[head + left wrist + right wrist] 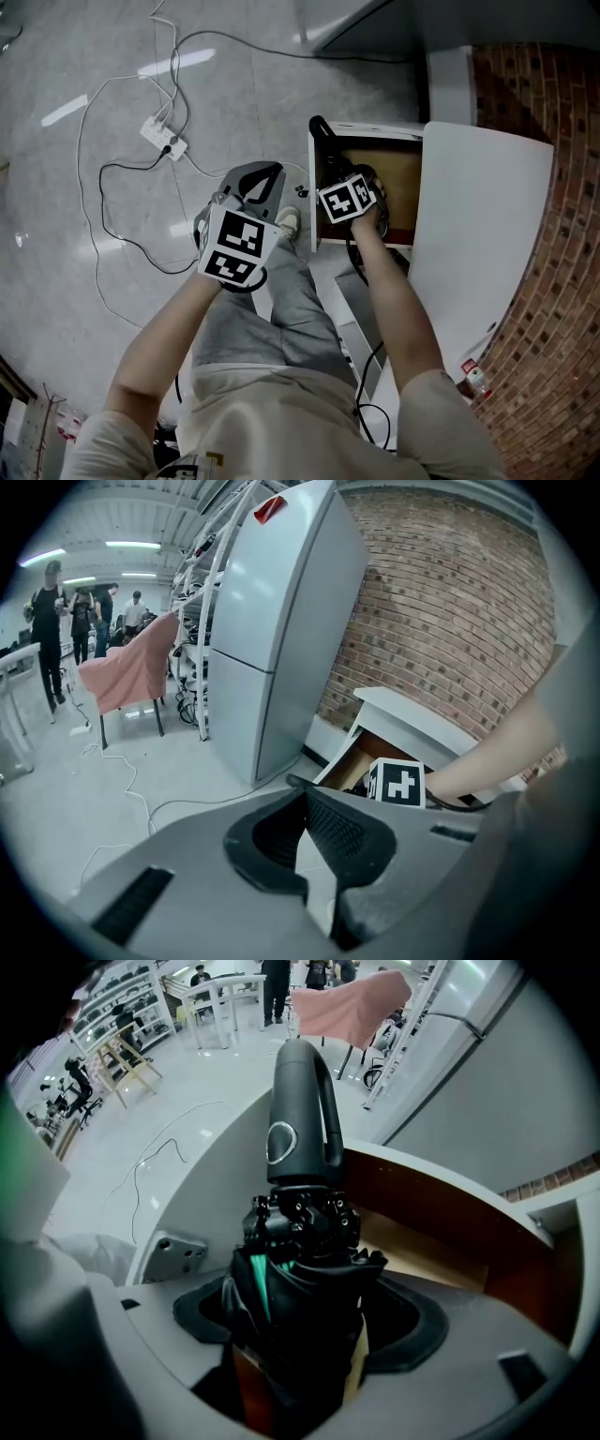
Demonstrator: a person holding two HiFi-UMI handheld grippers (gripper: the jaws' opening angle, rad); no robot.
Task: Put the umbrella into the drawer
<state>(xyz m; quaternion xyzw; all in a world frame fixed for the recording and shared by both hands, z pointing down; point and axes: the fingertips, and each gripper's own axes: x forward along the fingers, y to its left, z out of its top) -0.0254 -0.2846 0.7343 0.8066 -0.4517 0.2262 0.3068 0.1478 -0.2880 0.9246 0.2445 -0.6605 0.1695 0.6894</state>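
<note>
A folded black umbrella (298,1241) with green trim stands nearly upright in the open drawer (361,129), its looped handle (300,1110) leaning over the drawer's near wall. In the head view the handle (323,131) shows at the drawer's left corner. My right gripper (305,1321) points straight down around the umbrella's body, jaws wide, with slim gaps showing on both sides. Its marker cube (349,200) hides the jaws from above. My left gripper (251,183) hovers left of the drawer over the floor, shut and empty, its tips meeting in the left gripper view (305,803).
The drawer belongs to a low white cabinet (478,216) against a brick wall (562,187). A power strip (164,136) and loose cables lie on the grey floor. A tall fridge (272,639) and a chair draped in pink cloth (131,672) stand behind. My shoe (289,220) is beside the drawer.
</note>
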